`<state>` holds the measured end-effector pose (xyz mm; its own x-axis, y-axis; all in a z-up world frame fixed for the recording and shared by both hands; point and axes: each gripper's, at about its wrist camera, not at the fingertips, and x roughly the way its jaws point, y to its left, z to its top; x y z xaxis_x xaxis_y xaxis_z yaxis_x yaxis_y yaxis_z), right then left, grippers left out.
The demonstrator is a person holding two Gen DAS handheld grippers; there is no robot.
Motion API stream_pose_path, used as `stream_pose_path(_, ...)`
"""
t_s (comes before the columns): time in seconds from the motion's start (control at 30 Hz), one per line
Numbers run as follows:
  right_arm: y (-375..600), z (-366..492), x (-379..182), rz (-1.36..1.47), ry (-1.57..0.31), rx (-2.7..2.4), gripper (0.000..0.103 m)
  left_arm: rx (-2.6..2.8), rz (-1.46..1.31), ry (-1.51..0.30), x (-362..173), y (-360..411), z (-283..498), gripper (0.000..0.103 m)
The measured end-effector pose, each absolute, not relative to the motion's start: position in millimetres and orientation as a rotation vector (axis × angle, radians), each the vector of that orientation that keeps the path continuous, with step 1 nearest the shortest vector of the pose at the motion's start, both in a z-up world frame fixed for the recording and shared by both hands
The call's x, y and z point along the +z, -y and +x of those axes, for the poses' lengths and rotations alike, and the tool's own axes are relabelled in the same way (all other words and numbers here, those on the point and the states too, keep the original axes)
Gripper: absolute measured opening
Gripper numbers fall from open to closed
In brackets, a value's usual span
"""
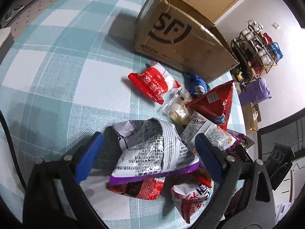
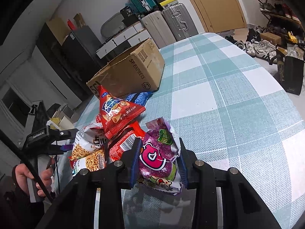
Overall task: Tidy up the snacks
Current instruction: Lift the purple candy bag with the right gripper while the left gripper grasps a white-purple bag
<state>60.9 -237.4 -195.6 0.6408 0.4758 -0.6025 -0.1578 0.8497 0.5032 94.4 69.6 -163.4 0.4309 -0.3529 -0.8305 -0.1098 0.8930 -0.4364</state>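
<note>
The right gripper (image 2: pixel 159 160) is clamped on a purple snack bag (image 2: pixel 160 158), its blue pads pressed to both flanks of the pouch; the bag's lower edge appears to hang just clear of the checked tablecloth (image 2: pixel 238 105), though the fisheye makes that hard to judge; the left gripper (image 1: pixel 150 152) stands with jaws wide apart, a silver-and-purple bag (image 1: pixel 158 152) lying between its fingers with neither pad touching it; around that bag the heap spreads over the cloth: a red triangular packet (image 1: pixel 215 103), a clear wrapped sweet pack (image 1: pixel 179 108), a red-and-white pouch (image 1: pixel 152 82) and a blue packet (image 1: pixel 198 82) just beside the cardboard box (image 1: pixel 183 38); these bags will likely handle light, soft and air-puffed, with slick foil that can slide under the pads and crisp contents that crush if squeezed hard; a hold across the body near a crimped seam should serve best, with gentle closing force; the box stands open-topped at the far end of the heap, well apart from the held bag, and looks the natural place for the snacks
</note>
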Motion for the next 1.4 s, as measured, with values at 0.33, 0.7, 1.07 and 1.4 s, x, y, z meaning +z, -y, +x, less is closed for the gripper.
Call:
stream_pose_path(0.33,234.1,63.9,-194.8,0.423,-0.796,0.385,0.035,-0.253,-0.531,-1.114,-171.8,-75.2,93.4,0.060)
stream_pose_path(0.7,231.8,63.3,-190.6,0.414,-0.793,0.380,0.035,-0.313,-0.545,-1.043,-169.9,-85.8,88.0,0.047)
stream_pose_path(1.07,229.8,60.6,-174.7,0.407,-0.753,0.381,0.035,-0.336,-0.558,-0.991,-151.2,-103.8,72.0,0.047)
stream_pose_path(1.4,220.4,82.9,-129.2,0.414,-0.685,0.445,0.035,-0.347,-0.487,-0.895,-90.5,-112.2,83.2,0.047)
